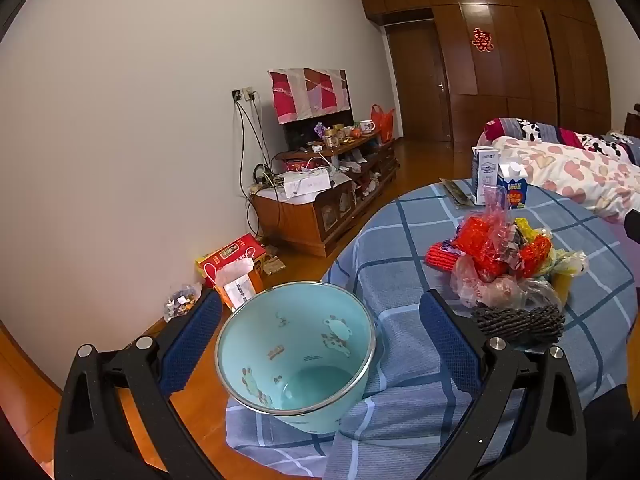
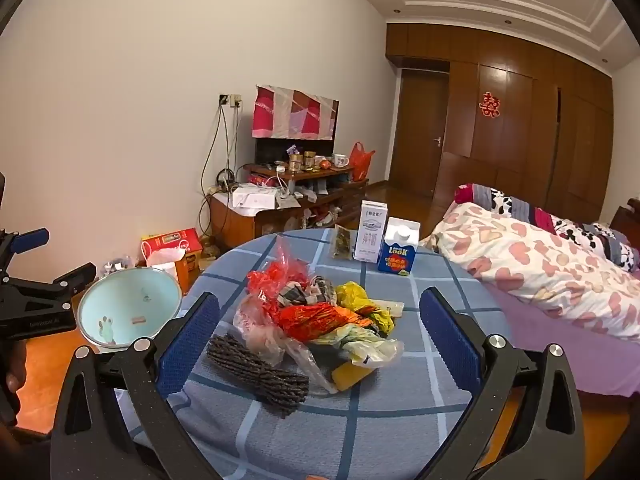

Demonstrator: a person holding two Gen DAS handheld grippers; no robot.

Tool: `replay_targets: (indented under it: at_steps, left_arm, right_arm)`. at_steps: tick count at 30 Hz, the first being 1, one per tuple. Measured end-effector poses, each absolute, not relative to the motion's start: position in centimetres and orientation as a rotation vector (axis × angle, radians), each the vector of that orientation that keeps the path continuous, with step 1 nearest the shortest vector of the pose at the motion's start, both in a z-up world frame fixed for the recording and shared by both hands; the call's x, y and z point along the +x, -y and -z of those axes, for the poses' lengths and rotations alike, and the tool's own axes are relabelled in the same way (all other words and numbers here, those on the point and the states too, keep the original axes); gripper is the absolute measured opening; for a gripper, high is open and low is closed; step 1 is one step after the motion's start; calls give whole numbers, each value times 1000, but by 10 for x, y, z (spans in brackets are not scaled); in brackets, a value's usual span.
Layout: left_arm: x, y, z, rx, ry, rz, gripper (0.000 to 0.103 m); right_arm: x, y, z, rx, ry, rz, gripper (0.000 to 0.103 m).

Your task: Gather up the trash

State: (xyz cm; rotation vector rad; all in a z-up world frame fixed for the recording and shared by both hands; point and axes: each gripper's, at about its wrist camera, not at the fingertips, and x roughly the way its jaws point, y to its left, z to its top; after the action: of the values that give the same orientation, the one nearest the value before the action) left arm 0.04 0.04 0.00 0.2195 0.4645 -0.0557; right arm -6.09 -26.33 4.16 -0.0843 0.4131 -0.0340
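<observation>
here, empty pale-blue bowl (image 1: 296,350) between spread left fingers (image 1: 191,350), right fingers (image 2: 450,336) spread around wrapper pile (image 2: 316,312)

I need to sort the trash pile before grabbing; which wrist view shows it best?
The right wrist view: the trash pile lies whole and centred between the open right gripper. In the left wrist view it sits off to the right, partly behind a finger, with the bowl in front.

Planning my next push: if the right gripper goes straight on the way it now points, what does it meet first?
Most likely the pile of crumpled plastic bags on the checked tablecloth; it sits between the open right gripper fingers. The dark cord bundle lies nearer, low and left, so depth is uncertain.
</observation>
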Motion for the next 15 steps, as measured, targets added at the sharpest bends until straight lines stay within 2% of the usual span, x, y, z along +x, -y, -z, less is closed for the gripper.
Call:
replay_targets:
  at_steps: [15]
  left_arm:
    - [1, -4, 8, 225, -461, 55, 97]
  right_arm:
    - [-63, 258, -37, -78, -409, 34, 98]
